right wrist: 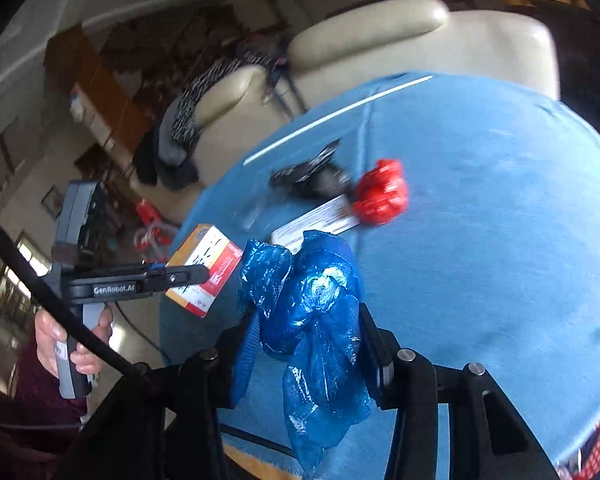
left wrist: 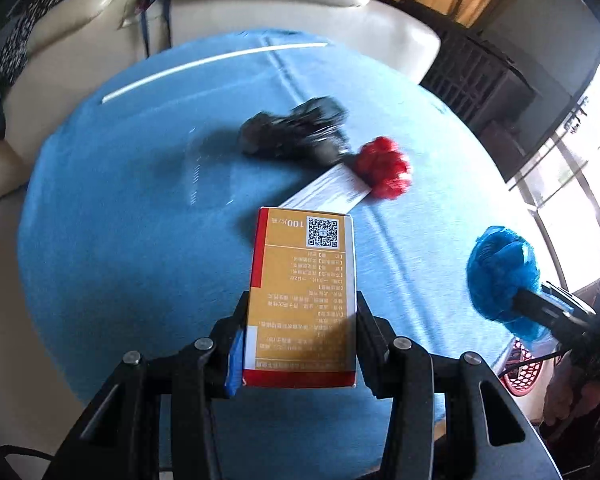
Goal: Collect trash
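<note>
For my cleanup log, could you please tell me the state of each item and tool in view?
left tool: shut on the box
box: held above the table
right tool: shut on the blue plastic bag
blue plastic bag: crumpled, held
red wrapper: crumpled, on the table
black item: on the table, blurred
paper slip: flat on the table
</note>
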A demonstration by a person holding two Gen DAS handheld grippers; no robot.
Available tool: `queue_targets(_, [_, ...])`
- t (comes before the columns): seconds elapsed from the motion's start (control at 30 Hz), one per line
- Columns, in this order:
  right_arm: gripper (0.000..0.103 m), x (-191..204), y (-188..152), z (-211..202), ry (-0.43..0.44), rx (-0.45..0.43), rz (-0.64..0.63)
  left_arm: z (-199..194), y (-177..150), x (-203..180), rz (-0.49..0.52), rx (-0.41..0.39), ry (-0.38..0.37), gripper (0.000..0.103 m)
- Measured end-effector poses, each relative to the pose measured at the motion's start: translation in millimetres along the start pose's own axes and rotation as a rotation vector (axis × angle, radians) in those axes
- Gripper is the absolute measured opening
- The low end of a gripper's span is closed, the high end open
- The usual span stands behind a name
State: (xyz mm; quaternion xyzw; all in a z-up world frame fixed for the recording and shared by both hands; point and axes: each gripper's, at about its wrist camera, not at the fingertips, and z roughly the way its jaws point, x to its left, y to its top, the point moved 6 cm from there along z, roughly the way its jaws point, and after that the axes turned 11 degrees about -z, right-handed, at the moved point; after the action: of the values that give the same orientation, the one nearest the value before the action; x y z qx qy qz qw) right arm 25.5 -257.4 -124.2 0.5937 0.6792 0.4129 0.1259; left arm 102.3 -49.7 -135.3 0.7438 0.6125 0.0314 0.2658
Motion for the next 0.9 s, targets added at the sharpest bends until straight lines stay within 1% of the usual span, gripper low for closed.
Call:
queue_targets(0.1, [0.048,-8,-2,-32,-0.030,-0.057,0.042,-8,0,-17,0.035,-0.022,-0.001,0.048])
queue_targets(0.2, [0.048,-14,-4,-57,-0.073,-0.095,0.051,-14,-2,-37,0.073,-0.035,-0.016,0.048])
queue_targets(0.27, [0.048,-17,-5,-75,-0.085,-0.117,0.067,-16,-4,-56,0.110,-0.045,-0.017,0.048])
queue_targets(0.53, [0.048,-27,-19,-119,-0.133,-0.169,0.102,-23,-20,-114,0.232,-0.050,-0.044,0.048])
queue_targets(0.73, [0.048,-32,-33,-152,-0.172,-0.208,0.126,-26,-37,-147,0.304,-0.046,-0.067,0.048])
queue_targets(0.9, [0.048,-34,-41,-171,-0.188,-0.229,0.141,-32,-47,-167,0.345,-0.051,-0.083,0.048])
